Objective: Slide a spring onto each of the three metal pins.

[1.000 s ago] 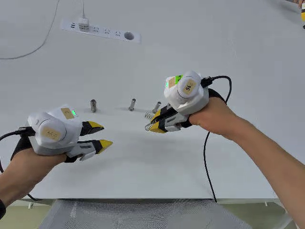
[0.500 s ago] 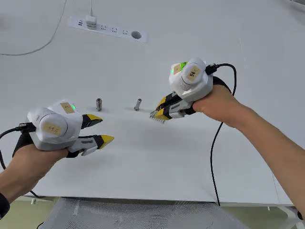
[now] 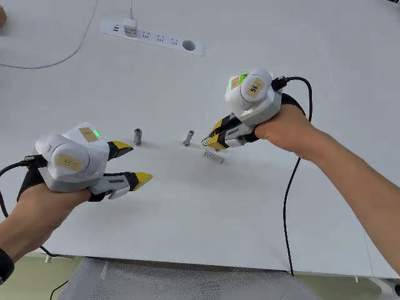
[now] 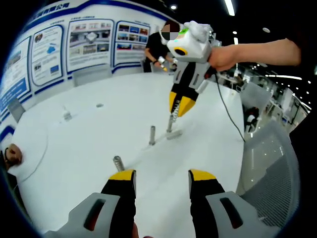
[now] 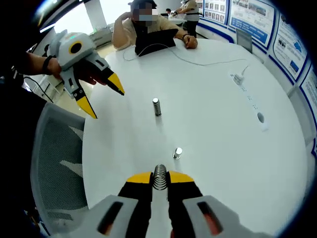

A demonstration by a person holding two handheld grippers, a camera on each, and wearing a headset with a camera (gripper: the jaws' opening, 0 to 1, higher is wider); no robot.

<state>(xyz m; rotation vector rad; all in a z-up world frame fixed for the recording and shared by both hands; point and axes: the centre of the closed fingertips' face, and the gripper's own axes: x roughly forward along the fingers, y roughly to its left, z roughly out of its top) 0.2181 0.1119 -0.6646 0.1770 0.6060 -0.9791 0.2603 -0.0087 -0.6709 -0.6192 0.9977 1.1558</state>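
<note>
The right gripper (image 5: 159, 184) pinches a spring (image 5: 159, 176), long axis along its jaws, free end pointing ahead toward a bare pin (image 5: 177, 152). The left gripper (image 4: 162, 174) stands spread.

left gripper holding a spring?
No, the left gripper is open with nothing between its jaws.

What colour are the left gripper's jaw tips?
Yellow on the left gripper, clearest in the left gripper view.
</note>
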